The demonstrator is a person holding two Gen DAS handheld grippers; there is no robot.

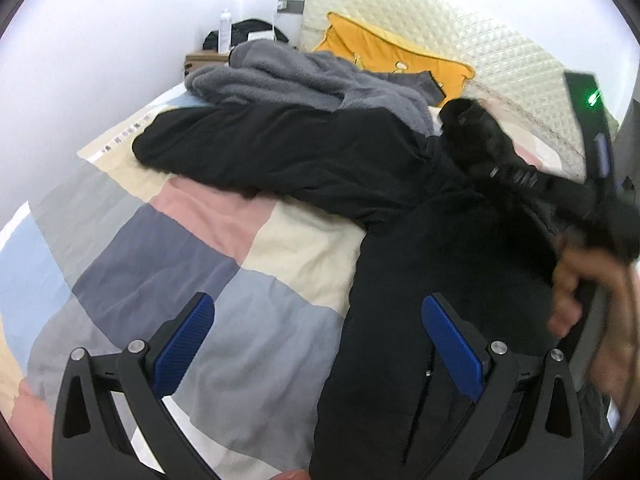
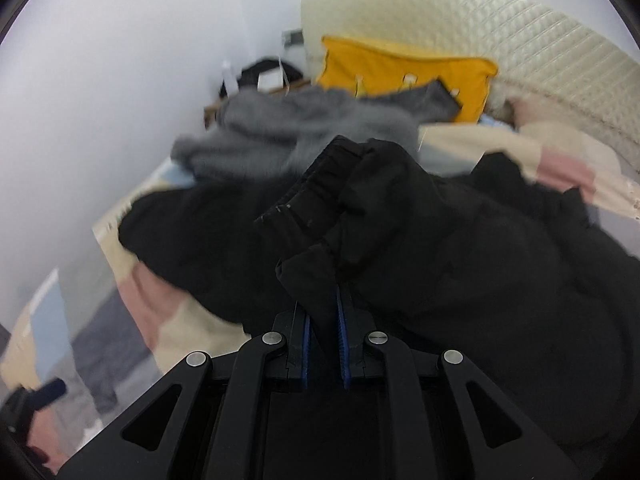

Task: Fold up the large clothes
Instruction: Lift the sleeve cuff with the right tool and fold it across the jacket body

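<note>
A large black jacket (image 1: 304, 152) lies spread on the bed, one sleeve stretched to the far left, its body running down to the near right. My left gripper (image 1: 318, 312) is open and empty, hovering over the quilt beside the jacket's left edge. My right gripper (image 2: 322, 300) is shut on a fold of the black jacket (image 2: 440, 248), lifting a ribbed cuff or hem (image 2: 316, 184) above its fingers. In the left wrist view the right gripper (image 1: 600, 204) shows at the right edge, blurred, with the person's hand on it.
A patchwork quilt (image 1: 168, 264) covers the bed. A grey fleece garment (image 1: 288, 76) lies behind the jacket. A yellow cushion (image 1: 396, 48) and a cream quilted headboard (image 1: 460, 36) stand at the back. A bedside table (image 1: 204, 58) with a bottle is far left.
</note>
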